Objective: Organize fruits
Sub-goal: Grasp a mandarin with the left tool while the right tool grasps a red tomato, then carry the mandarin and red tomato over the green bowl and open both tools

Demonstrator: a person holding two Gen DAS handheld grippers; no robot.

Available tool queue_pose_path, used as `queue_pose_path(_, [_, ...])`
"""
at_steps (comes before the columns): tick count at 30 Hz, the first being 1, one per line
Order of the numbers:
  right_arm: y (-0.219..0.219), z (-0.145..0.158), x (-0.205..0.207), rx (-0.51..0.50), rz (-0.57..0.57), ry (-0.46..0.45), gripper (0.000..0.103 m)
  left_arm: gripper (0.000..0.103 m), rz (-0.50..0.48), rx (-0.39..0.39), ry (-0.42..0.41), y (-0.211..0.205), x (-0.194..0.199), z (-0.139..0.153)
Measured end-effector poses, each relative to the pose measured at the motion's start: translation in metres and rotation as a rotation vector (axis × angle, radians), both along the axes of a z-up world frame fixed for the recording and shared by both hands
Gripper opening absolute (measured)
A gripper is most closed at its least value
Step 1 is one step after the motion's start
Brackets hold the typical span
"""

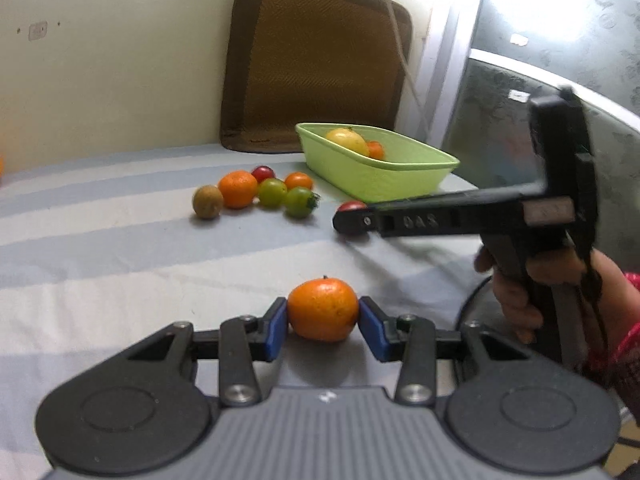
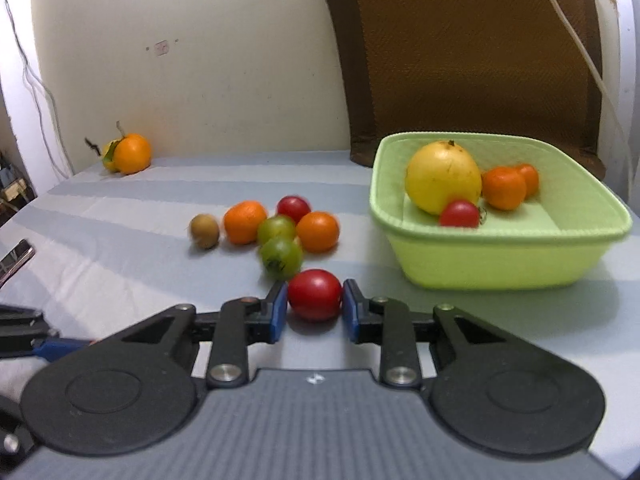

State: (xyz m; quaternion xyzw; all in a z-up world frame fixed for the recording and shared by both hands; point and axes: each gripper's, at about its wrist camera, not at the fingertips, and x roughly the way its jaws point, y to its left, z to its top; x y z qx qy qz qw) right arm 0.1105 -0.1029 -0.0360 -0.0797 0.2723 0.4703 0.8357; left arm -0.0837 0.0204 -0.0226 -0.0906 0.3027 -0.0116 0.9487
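My left gripper (image 1: pixel 323 320) is shut on an orange mandarin (image 1: pixel 322 309) just above the striped cloth. My right gripper (image 2: pixel 315 304) is shut on a red tomato (image 2: pixel 315 294), low over the cloth; it also shows in the left wrist view (image 1: pixel 352 216) with the tomato (image 1: pixel 351 206) at its tip. A green basket (image 2: pixel 500 256) at the right holds a yellow fruit (image 2: pixel 442 176), a red tomato (image 2: pixel 460 213) and two mandarins (image 2: pixel 504 187). A cluster of loose fruit (image 2: pixel 276 232) lies left of the basket.
A brown cushion (image 2: pixel 460 52) leans on the wall behind the basket. An orange with leaves (image 2: pixel 130 153) sits at the far left by the wall. A phone edge (image 2: pixel 16 260) lies at the left. A dark glass panel (image 1: pixel 560 60) stands at the right.
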Motion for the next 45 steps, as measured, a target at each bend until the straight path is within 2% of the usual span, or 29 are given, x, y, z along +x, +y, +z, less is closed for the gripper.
queue_pose_path(7, [-0.070,-0.003,-0.081,-0.020,-0.022,-0.055,0.032,0.038,-0.063,0.052,0.008,-0.022,-0.021,-0.002])
queue_pose_path(10, [-0.087,-0.009,-0.108,-0.016,-0.047,-0.059,0.032,0.039,-0.104,0.058,0.020,-0.034,-0.029,-0.001])
queue_pose_path(14, [-0.094,-0.014,-0.128,-0.009,-0.086,-0.115,0.033,0.041,-0.106,0.105,0.025,-0.044,-0.032,-0.004])
queue_pose_path(16, [-0.095,-0.015,-0.126,-0.004,-0.088,-0.106,0.034,0.047,-0.105,0.125,0.024,-0.047,-0.034,-0.003])
queue_pose_path(28, [-0.098,-0.016,-0.125,0.010,-0.059,-0.117,0.035,0.050,-0.083,0.212,0.039,-0.049,-0.047,0.000])
queue_pose_path(31, [-0.098,-0.018,-0.122,0.017,-0.051,-0.098,0.034,0.046,-0.090,0.227,0.038,-0.049,-0.047,0.002])
queue_pose_path(32, [-0.097,-0.018,-0.122,0.017,-0.044,-0.095,0.034,0.039,-0.106,0.227,0.037,-0.050,-0.047,0.002])
queue_pose_path(35, [-0.100,-0.016,-0.118,0.032,-0.036,-0.102,0.032,0.038,-0.128,0.240,0.037,-0.053,-0.042,0.003])
queue_pose_path(40, [-0.114,0.004,-0.076,0.124,-0.105,-0.081,0.032,0.038,-0.163,0.164,0.011,-0.053,-0.006,0.028])
queue_pose_path(43, [-0.119,0.018,-0.043,0.168,-0.162,-0.125,0.032,0.038,-0.160,0.129,-0.050,-0.051,0.036,0.047])
queue_pose_path(45, [-0.118,0.026,-0.017,0.177,-0.210,-0.170,0.032,0.038,-0.143,0.132,-0.092,-0.052,0.070,0.057])
